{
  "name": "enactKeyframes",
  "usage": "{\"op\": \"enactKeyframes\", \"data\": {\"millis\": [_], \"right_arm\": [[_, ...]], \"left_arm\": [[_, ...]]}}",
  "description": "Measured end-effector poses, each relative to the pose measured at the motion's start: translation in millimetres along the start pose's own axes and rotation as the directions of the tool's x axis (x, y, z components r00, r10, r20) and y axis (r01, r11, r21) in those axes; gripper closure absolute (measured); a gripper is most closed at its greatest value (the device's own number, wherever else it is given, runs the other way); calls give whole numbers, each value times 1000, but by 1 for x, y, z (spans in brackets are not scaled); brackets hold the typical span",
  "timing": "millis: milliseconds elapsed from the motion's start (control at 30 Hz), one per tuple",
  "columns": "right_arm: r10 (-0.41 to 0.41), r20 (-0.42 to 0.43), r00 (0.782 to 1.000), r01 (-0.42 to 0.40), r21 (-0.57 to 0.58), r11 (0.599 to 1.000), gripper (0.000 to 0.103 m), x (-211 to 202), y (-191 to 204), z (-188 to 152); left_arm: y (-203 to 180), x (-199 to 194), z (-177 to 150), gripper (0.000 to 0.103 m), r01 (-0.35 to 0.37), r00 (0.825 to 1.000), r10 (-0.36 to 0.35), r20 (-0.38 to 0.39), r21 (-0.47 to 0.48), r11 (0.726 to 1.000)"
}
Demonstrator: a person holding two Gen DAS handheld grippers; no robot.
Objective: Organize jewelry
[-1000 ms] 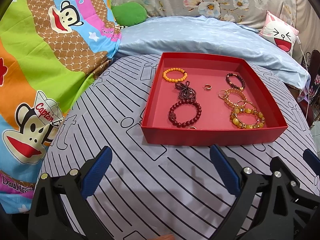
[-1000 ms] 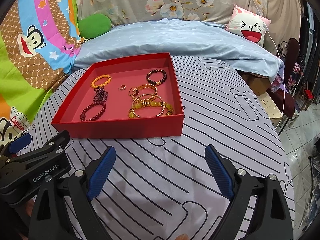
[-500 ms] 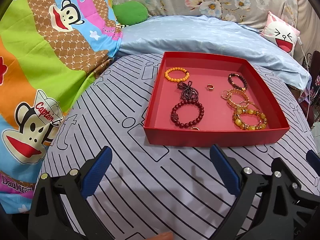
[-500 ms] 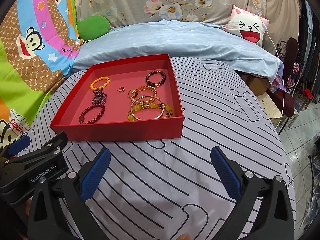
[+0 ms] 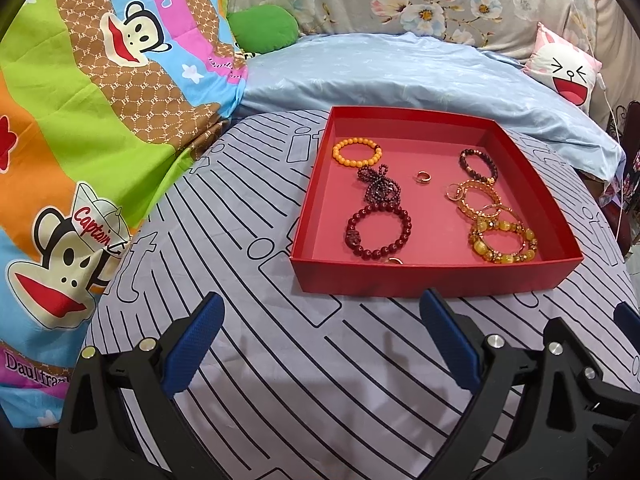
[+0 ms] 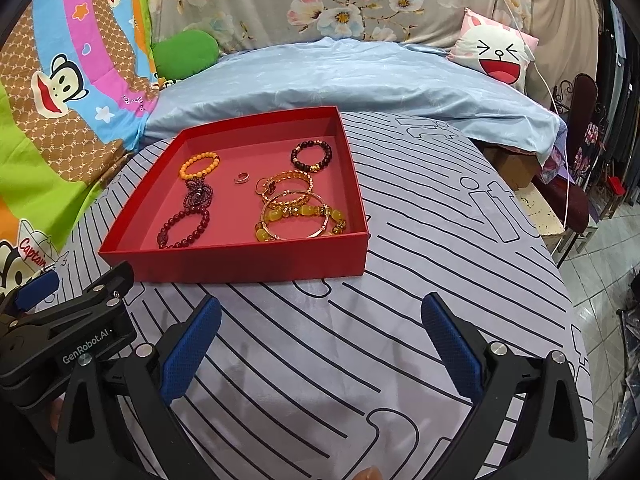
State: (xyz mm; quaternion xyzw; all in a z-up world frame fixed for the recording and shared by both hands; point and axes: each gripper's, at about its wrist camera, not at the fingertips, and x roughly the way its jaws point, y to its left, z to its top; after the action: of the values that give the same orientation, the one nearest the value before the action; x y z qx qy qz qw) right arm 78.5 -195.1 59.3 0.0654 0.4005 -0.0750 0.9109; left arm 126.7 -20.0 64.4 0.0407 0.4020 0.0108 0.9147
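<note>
One red tray [image 5: 436, 276] sat on the striped cloth [image 5: 280, 360]. Inside it lay one orange bead bracelet [image 5: 357, 153], one dark red bead bracelet [image 5: 378, 233], a bunched dark bead strand [image 5: 378, 186], one small ring [image 5: 423, 177], one dark bracelet [image 5: 478, 166] and a cluster of gold and yellow bangles [image 5: 498, 232], too tangled to count. The tray lay beyond both grippers, apart from them. The left gripper [image 5: 324, 340] stood spread wide, holding nothing. The right gripper [image 6: 320, 340], jaws just widened, was empty too.
</note>
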Motion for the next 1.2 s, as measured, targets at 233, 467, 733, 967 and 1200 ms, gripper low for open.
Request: {"op": "enactKeyframes", "data": {"millis": [233,467,733,967,1200], "right_arm": [[-3,-4,1000,3,-1,1000,6,1,-1,-1],[-1,-4,1000,1,0,1000,6,1,0,-1],[-2,-5,1000,2,0,1000,6,1,0,-1],[-3,-5,1000,3,-2,1000,6,2,0,-3],[-5,-7,1000,5,-6,1000,6,3,0,-3]], "left_arm": [[0,2,-3,9,0,1000,0,-10,-3,1000],[0,3,-3,9,1,1000,-1,-13,-5,1000],[1,3,-3,9,-1,1000,1,-13,-6,1000],[2,4,-4,9,2,1000,-2,-12,-5,1000],[4,5,-4,9,5,1000,-5,-18,-16,1000]]}}
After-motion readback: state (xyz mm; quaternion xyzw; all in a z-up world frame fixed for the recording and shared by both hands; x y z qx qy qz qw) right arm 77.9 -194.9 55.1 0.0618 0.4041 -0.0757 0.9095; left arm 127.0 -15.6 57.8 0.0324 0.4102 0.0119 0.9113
